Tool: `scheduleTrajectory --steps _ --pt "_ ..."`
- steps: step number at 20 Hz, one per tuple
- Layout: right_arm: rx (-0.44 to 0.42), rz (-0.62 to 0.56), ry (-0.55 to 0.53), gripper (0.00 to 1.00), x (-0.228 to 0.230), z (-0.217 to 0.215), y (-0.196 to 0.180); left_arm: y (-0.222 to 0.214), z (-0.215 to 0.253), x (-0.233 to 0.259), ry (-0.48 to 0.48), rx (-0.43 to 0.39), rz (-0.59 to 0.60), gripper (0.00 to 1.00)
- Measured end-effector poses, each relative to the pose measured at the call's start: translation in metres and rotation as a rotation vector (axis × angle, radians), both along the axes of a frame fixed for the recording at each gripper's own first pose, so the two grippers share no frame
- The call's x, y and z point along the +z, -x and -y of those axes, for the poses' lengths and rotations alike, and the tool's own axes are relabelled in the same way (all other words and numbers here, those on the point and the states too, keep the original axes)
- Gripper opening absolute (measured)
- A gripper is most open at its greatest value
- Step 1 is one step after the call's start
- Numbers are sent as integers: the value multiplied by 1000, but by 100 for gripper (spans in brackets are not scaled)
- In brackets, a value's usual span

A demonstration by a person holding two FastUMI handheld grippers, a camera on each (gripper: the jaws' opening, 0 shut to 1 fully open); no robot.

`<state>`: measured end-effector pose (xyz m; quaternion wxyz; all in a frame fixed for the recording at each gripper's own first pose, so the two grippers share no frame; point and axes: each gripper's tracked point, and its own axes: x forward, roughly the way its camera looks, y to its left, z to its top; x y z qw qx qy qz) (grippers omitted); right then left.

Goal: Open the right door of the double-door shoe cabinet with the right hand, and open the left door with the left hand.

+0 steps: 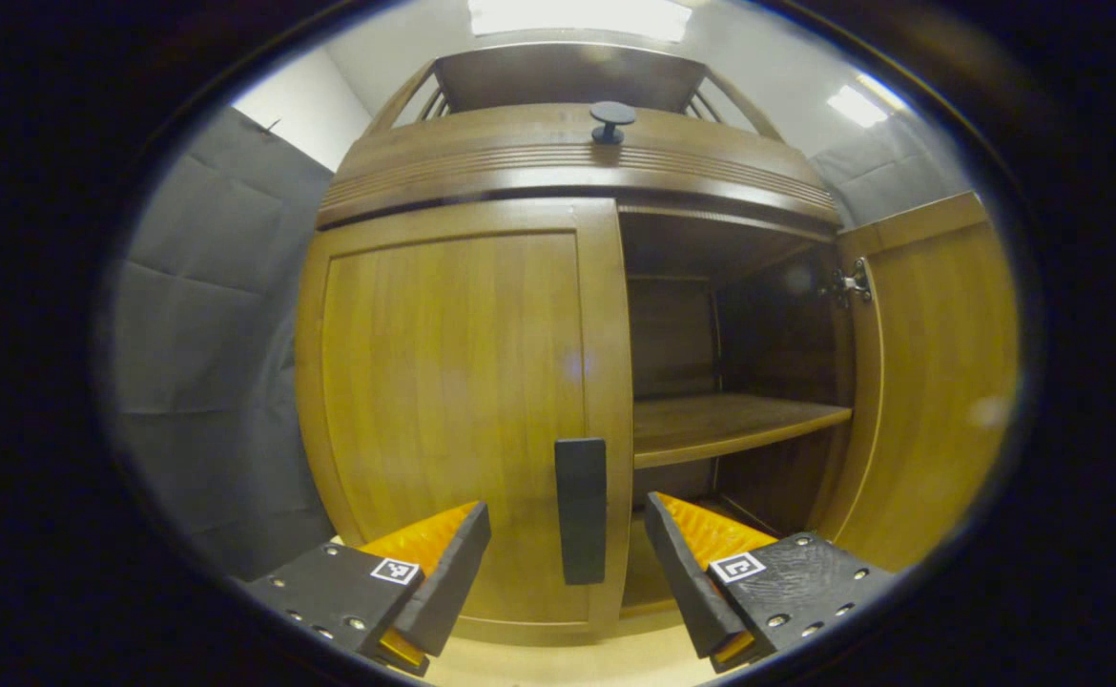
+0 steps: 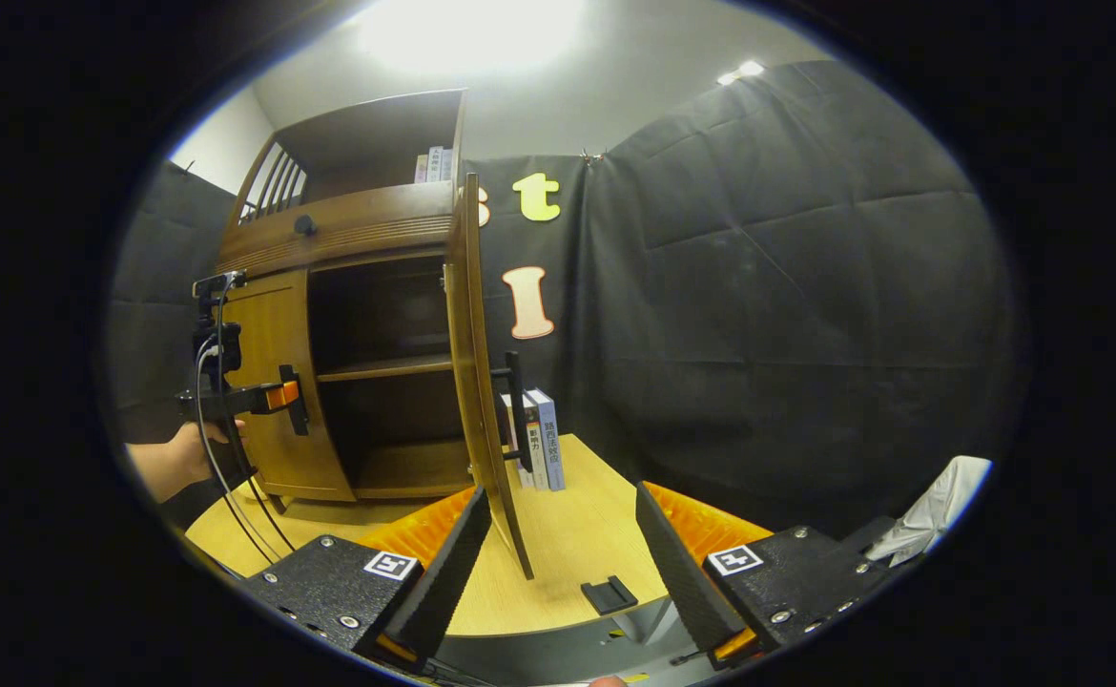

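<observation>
The wooden shoe cabinet (image 1: 558, 162) fills the left gripper view. Its left door (image 1: 453, 401) is closed, and the door's dark vertical handle (image 1: 581, 510) stands between the fingers of my left gripper (image 1: 568, 534), which is open with a gap on both sides of the handle. The right door (image 1: 930, 382) is swung wide open, showing a bare shelf (image 1: 730, 425). In the right gripper view the right door (image 2: 477, 382) is edge-on with its handle (image 2: 515, 410) facing away. My right gripper (image 2: 563, 520) is open, holds nothing and is back from the door. The left gripper (image 2: 281, 393) sits at the left door (image 2: 267, 420).
The cabinet stands on a light wooden table (image 2: 577, 544). Several books (image 2: 539, 439) stand upright behind the open door. A small dark piece (image 2: 609, 594) lies near the table's front edge. A hand (image 2: 176, 458) and cables are at the left. A white cloth (image 2: 940, 506) is at the far right.
</observation>
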<state>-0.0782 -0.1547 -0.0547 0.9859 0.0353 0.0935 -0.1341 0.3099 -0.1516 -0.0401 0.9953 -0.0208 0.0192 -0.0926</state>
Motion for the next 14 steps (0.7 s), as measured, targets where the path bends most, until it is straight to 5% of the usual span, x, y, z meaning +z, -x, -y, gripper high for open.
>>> scheduleTrajectory --steps 6,10,12,14 --pt "-16 -23 -2 92 -8 3 9 -28 17 -9 -18 -11 -19 99" --pt "-2 -17 -16 95 -6 -3 8 -38 24 -17 -26 -14 -31 89" --pt "1 -14 -17 95 -5 -2 8 -42 22 -19 -24 -4 -46 59" --pt "6 -17 -17 95 -5 -4 8 -42 24 -24 -13 -16 -73 59"
